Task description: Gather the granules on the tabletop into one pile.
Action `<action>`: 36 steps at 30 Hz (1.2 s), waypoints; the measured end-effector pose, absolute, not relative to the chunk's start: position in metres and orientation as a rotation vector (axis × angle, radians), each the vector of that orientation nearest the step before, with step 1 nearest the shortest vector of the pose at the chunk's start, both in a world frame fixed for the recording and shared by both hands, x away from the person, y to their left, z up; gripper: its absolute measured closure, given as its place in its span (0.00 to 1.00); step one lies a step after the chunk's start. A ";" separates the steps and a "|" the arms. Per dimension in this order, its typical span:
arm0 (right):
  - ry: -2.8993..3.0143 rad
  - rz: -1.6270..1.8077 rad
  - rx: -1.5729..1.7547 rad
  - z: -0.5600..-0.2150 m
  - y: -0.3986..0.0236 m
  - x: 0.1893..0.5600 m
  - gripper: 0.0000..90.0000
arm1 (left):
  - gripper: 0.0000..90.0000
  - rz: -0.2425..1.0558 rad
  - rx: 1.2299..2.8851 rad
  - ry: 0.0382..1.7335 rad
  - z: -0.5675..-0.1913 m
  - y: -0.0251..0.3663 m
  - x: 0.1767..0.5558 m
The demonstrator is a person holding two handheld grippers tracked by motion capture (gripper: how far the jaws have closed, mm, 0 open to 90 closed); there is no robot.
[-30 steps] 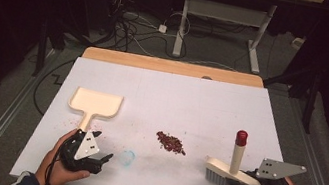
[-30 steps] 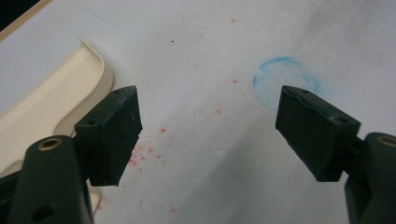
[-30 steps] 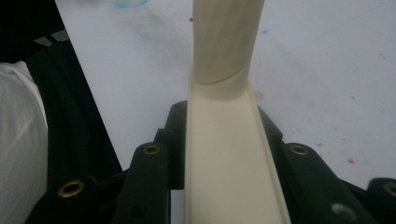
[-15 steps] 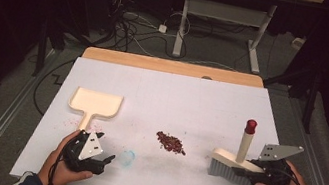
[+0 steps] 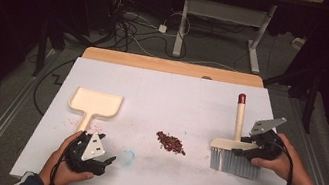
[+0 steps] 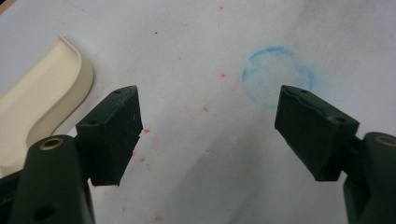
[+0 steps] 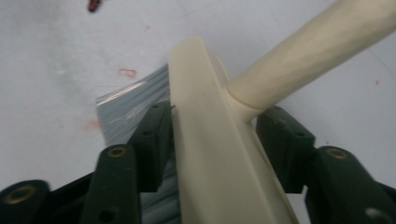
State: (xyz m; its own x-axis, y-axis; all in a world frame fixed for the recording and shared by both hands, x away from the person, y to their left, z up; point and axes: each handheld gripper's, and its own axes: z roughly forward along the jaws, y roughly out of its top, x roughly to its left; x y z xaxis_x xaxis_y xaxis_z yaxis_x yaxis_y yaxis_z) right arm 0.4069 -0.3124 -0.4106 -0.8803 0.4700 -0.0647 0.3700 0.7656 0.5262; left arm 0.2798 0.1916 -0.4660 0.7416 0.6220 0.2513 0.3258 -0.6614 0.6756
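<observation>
Looking down from the high view, I have the brush (image 5: 234,155) standing on its bristles near the right edge of the worktop (image 5: 177,94), its red-tipped handle rising toward the far edge. My right gripper (image 5: 250,151) sits at the brush's right end, with my hand behind it. A small heap of red crumbs (image 5: 171,143) lies near the middle, left of the brush and apart from it. The cream dustpan (image 5: 94,105) lies toward the left edge, its handle pointing at the near edge. My left gripper (image 5: 108,160) rests close to the near edge, just beside that handle, next to a faint blue ring (image 5: 128,157).

From the left gripper view, the left gripper (image 6: 208,135) stands wide open with nothing between the jaws; the blue ring (image 6: 276,74) shows beyond them and the dustpan's (image 6: 42,98) rim at the left.

From the right gripper view, the right gripper (image 7: 212,144) has just been opening: its jaws straddle the brush's (image 7: 210,140) cream back, the left pad against the bristles, the right one showing a sliver of gap at the handle's root. It looks loosened rather than clamped.
</observation>
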 end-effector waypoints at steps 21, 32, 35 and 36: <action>2.353 0.803 1.135 -0.439 -0.301 0.438 0.54 | 0.24 0.632 2.321 0.705 -0.466 0.192 0.280; 2.310 0.793 1.192 -0.452 -0.290 0.440 0.51 | 0.24 0.640 2.318 0.704 -0.465 0.193 0.279; 2.269 0.845 1.189 -0.445 -0.289 0.436 0.48 | 0.24 0.644 2.315 0.709 -0.465 0.193 0.279; 2.249 0.867 1.189 -0.442 -0.290 0.435 0.46 | 0.24 0.648 2.317 0.708 -0.465 0.193 0.279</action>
